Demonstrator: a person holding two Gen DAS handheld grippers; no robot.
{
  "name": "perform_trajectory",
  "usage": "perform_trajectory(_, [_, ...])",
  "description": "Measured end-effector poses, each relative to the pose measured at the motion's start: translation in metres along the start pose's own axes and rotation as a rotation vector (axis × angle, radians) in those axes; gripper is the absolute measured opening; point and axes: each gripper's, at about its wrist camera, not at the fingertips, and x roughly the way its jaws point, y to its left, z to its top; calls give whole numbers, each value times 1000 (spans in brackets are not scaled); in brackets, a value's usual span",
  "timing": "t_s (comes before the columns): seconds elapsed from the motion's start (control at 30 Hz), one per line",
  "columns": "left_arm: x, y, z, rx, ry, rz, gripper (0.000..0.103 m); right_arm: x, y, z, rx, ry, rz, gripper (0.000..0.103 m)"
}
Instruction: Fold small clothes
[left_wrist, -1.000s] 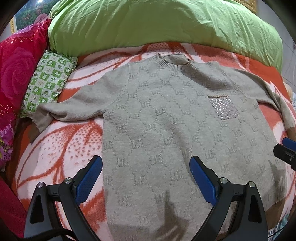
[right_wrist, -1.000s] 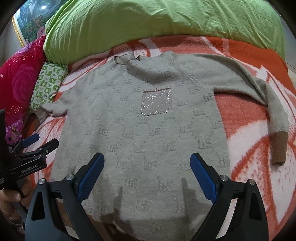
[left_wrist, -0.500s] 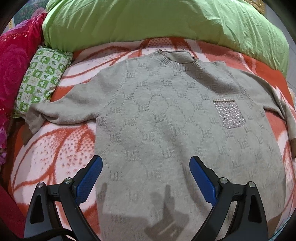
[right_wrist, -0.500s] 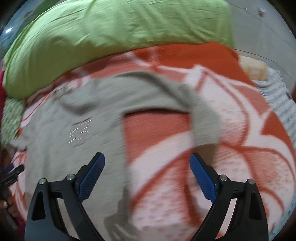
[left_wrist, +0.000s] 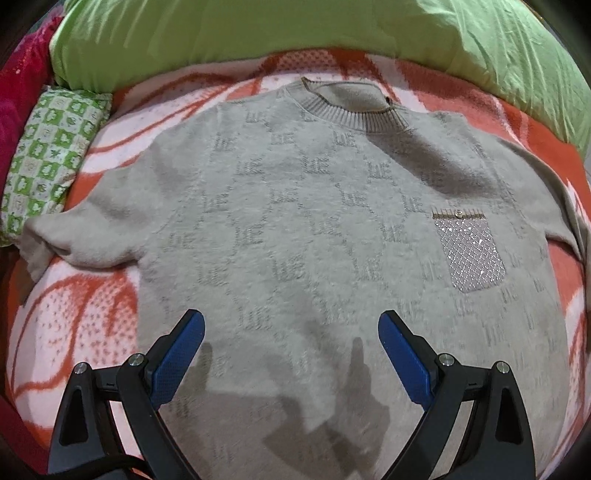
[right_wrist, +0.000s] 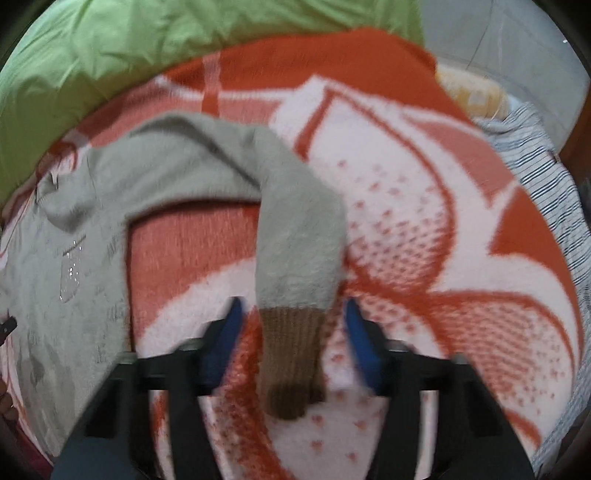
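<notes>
A grey knit sweater (left_wrist: 314, 236) with a sparkly chest pocket (left_wrist: 471, 254) lies flat, front up, on an orange and white blanket (left_wrist: 74, 317). My left gripper (left_wrist: 291, 332) is open and empty above the sweater's lower body. In the right wrist view the sweater's right sleeve (right_wrist: 299, 229) runs down to its brown cuff (right_wrist: 291, 354). My right gripper (right_wrist: 293, 314) is open, its jaws standing on either side of the sleeve where the cuff begins. The view is blurred.
A green duvet (left_wrist: 258, 33) lies along the back of the bed. A green checked pillow (left_wrist: 48, 155) and a red cushion (left_wrist: 14, 92) sit at the left. Striped cloth (right_wrist: 550, 184) lies at the blanket's right edge.
My right gripper swung right from the sweater's body to the right sleeve and came down around the cuff end. My left gripper moved a little forward over the sweater.
</notes>
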Motion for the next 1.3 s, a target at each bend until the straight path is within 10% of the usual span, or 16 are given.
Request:
perform_trajectory(0.07, [4,-2,2,-1,5,-8,96,5,5,0,-8,23,16,10])
perform_trajectory(0.63, [-23,46,-14,-92,50,-227,92,-33,300,31,-191,14,853,13])
perform_trajectory(0.83, [-11,63,-21,-185,111,-321,92,-16,352,6,-310,99,800,37])
perform_trajectory(1.03, [24,55,0,-288,164,-412,92,7,307,5,-224,130,725,38])
perform_trajectory(1.3, [90,59,45,-467,196,-344,85,12,242,24,-133,92,640,38])
